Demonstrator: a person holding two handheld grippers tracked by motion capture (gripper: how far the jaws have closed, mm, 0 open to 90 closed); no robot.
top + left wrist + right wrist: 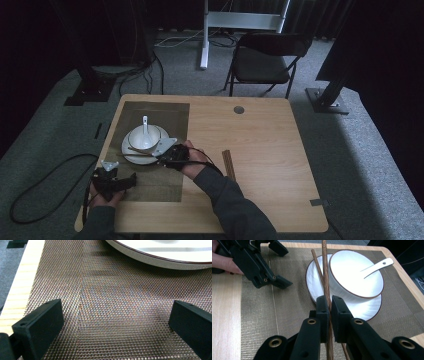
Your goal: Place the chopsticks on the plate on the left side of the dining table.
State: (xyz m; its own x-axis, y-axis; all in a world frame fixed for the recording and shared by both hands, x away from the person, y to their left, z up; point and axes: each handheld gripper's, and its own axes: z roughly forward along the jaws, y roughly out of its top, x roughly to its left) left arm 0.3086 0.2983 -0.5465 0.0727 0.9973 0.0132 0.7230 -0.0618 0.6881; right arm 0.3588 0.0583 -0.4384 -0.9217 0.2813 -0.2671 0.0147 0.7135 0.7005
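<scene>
A white bowl (352,275) with a white spoon (378,265) in it stands on a white plate (367,308), on a woven placemat (262,312). My right gripper (330,301) is shut on a brown chopstick (325,272) that reaches over the plate beside the bowl. A second chopstick (316,262) crosses under it. From above, the right gripper (160,156) sits at the plate's near right rim, chopsticks (140,151) lying across the plate (131,155). My left gripper (115,320) is open just above the placemat (112,302), nothing between its jaws, near the plate rim (155,261). It lies at the mat's near left corner (131,181).
More brown sticks (228,165) lie on the bare wooden table (260,135) to the right of the mat. A round grommet hole (239,109) is at the far edge. A folding chair (265,62) stands beyond the table. A cable (45,175) loops on the floor at left.
</scene>
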